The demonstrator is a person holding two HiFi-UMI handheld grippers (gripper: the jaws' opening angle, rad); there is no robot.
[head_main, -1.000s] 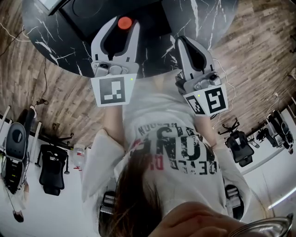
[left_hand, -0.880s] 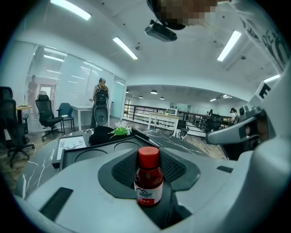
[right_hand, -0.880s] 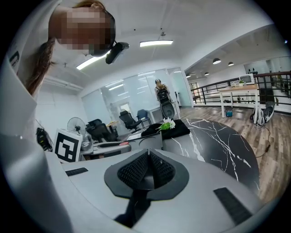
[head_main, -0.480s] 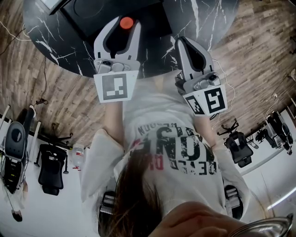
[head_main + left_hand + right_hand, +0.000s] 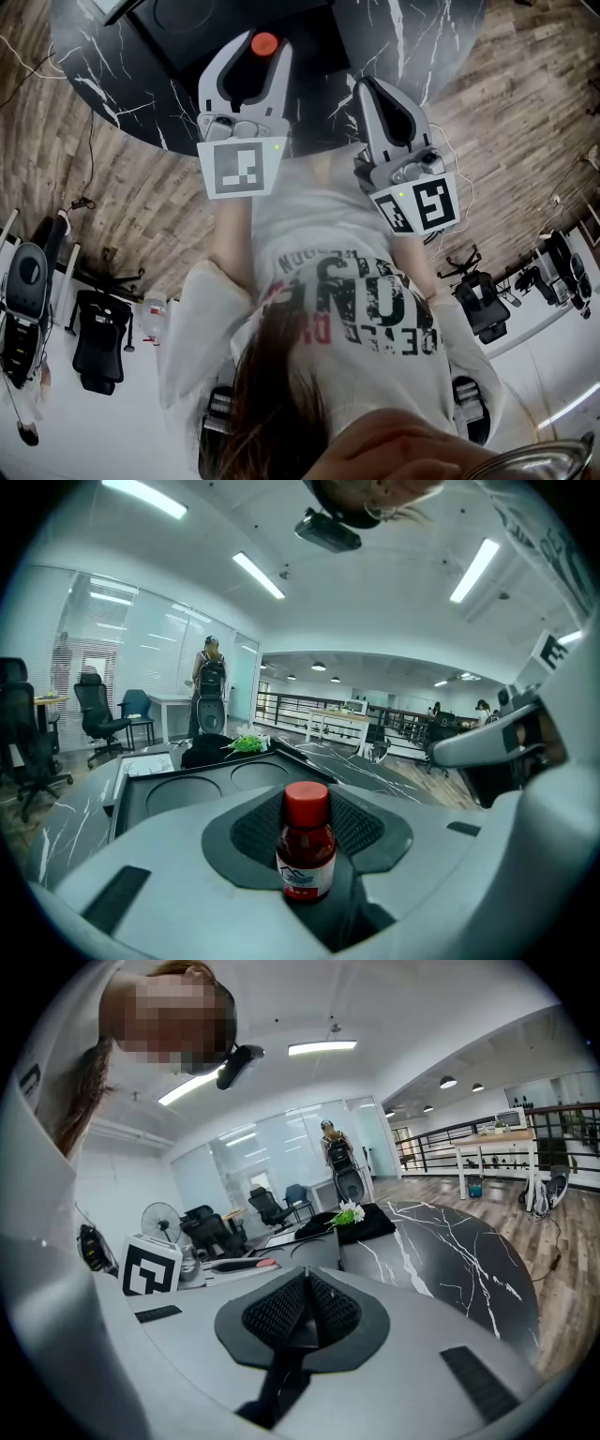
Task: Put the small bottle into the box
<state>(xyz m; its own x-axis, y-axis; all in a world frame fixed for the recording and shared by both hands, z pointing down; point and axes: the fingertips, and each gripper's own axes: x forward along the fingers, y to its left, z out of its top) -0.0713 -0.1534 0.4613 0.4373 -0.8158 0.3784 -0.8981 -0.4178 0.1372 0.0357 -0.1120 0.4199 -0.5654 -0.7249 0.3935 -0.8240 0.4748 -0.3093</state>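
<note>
Left hand-held gripper [image 5: 249,66] grips small red-capped dark bottle [image 5: 306,846], carrying step; next, likely lower it into black recessed box [image 5: 178,794].

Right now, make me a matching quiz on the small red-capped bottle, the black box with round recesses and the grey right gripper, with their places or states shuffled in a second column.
Things:
1. small red-capped bottle
2. grey right gripper
3. black box with round recesses

Places or states:
A. jaws shut, nothing between them
B. on the black marble table, beyond the bottle
C. clamped in the grey left gripper

Pairs: 1-C, 2-A, 3-B
</note>
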